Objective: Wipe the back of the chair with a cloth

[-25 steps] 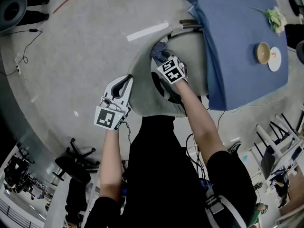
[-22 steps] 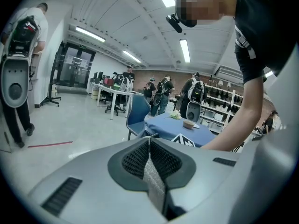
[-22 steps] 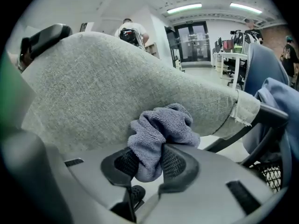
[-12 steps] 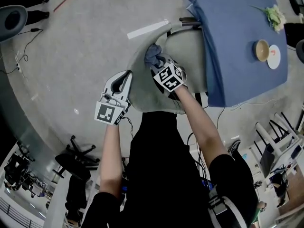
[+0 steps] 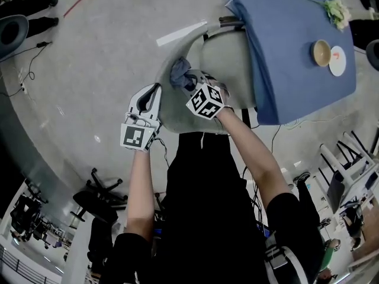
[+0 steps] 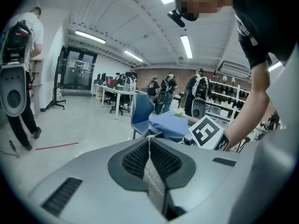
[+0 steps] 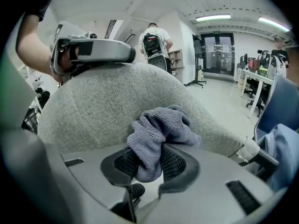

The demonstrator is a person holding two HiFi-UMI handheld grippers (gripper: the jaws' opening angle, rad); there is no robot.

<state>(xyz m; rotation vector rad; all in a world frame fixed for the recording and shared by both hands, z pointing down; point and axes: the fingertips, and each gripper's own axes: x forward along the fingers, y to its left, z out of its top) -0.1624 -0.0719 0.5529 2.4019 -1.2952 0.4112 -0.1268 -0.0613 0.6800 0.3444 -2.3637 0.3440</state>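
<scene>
The chair's grey fabric back point(image 5: 172, 108) curves below me, pushed up to the table. My right gripper point(image 5: 188, 81) is shut on a bunched grey-blue cloth point(image 5: 179, 71) and holds it against the upper part of the back. In the right gripper view the cloth point(image 7: 161, 129) bulges out of that gripper point(image 7: 152, 157) onto the chair back point(image 7: 103, 106). My left gripper point(image 5: 156, 90) is shut on the back's top edge, just left of the cloth; a strip of grey fabric point(image 6: 152, 176) shows pinched in it point(image 6: 149, 143).
A table under a blue cloth point(image 5: 296, 46) stands right behind the chair, with a bowl point(image 5: 321, 52), a plate point(image 5: 337, 61) and flowers point(image 5: 334, 7). A white strip point(image 5: 180, 33) lies on the concrete floor. Office chairs point(image 5: 98, 194) stand at lower left. People stand far off.
My right gripper has slid the cloth leftward across the chair back, closer to the left gripper. The left gripper has kept its hold on the edge.
</scene>
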